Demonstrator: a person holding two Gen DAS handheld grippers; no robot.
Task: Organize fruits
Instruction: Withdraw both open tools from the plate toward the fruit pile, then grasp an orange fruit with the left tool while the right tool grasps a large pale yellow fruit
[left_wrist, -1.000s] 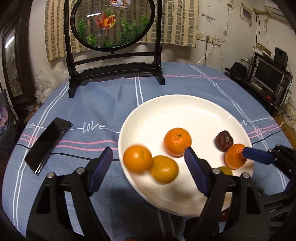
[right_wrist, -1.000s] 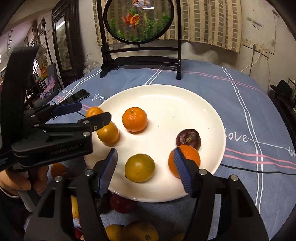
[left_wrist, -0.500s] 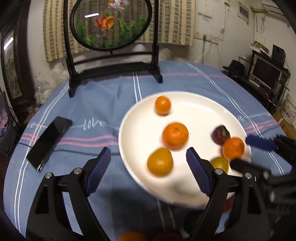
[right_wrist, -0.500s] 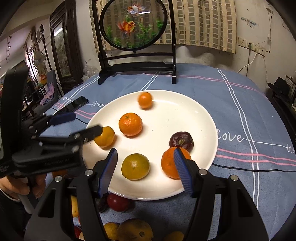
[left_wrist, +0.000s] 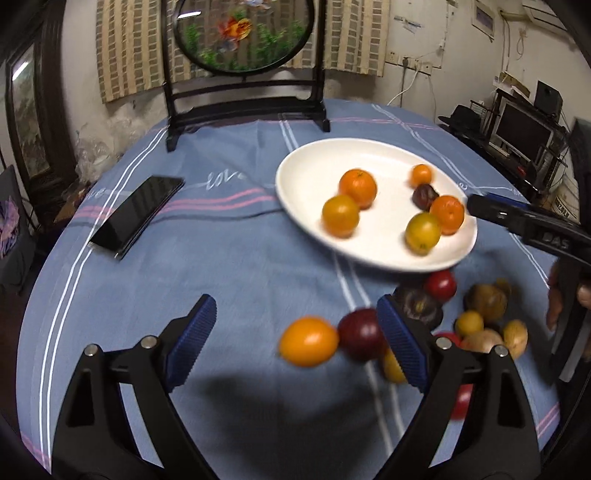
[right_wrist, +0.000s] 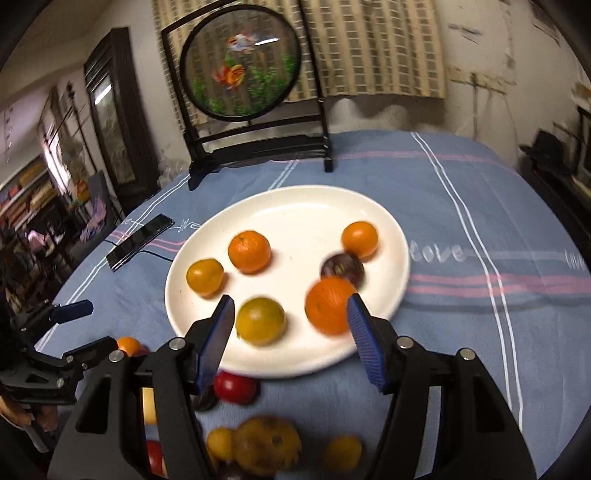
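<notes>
While its jaws are opening with nothing between them, the left gripper (left_wrist: 293, 341) hangs low over the blue tablecloth (left_wrist: 207, 266), an orange fruit (left_wrist: 308, 346) and a dark red plum (left_wrist: 360, 334) lying just past its pads. Beside them, right of that gripper, the unsorted pile (left_wrist: 480, 325) of small yellow, brown and red fruit waits on the cloth. The right gripper (right_wrist: 290, 334) stands half spread and empty at the near rim of the white plate (right_wrist: 295, 206), a yellow-green citrus (right_wrist: 261, 320) and a tangerine (right_wrist: 328, 305) just ahead of it. Farther onto the plate sit a purple fruit (right_wrist: 341, 267) and three more oranges. These look light, round and smooth, so likely to roll; the plum may bruise. I would take each across its widest middle, squeezing gently. Beyond lie a phone (left_wrist: 136, 216) and a goldfish screen (left_wrist: 242, 33)
</notes>
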